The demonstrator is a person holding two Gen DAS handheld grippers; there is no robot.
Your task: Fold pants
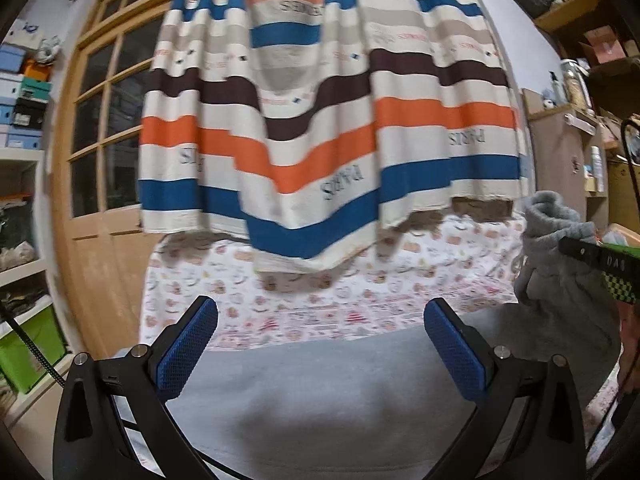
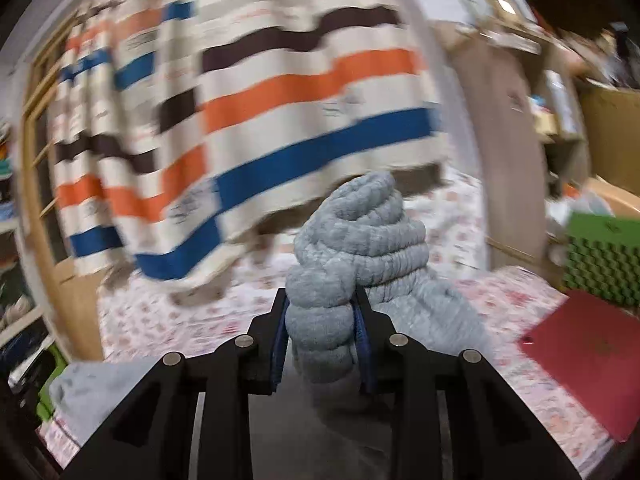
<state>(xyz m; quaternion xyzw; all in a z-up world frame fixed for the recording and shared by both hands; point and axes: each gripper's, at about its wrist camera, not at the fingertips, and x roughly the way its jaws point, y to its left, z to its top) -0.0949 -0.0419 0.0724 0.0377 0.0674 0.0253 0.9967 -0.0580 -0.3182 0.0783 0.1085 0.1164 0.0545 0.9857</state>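
Grey fleece pants (image 2: 360, 236) are bunched up and pinched in the right tongs (image 2: 320, 320): both blue pads press on a thick ribbed wad of fabric, which bulges up past the fingertips. Rest of the garment trails down from the wad toward the camera and off to the lower left of the right wrist view, where a flat grey part lies on the floral sheet (image 2: 500, 300).

Left tongs (image 1: 320, 344) are spread wide, nothing between the blue pads (image 1: 188, 348). Under them a flat grey stretch of the pants (image 1: 320, 392) lies on the floral sheet (image 1: 320, 304); pads look to be above it, contact not clear.

Landmark: striped curtain (image 1: 320, 120) (cream, orange, blue, brown bands, "PARIS" lettering) hanging behind the sheet.
- The lifted wad shows in the left wrist view too, right of the curtain's lower hem, with the right tongs (image 1: 600, 264) coming in from the frame edge, black finger and green checkered part visible.
- Wooden glazed door (image 1: 100, 120) is left of the curtain; shelves with boxes (image 1: 20, 92) further left.
- Red flat item (image 2: 580, 364) lies on the sheet well right of the curtain, near a green foam block (image 2: 604, 256).

Right wrist view is motion-blurred, so background detail is poor.
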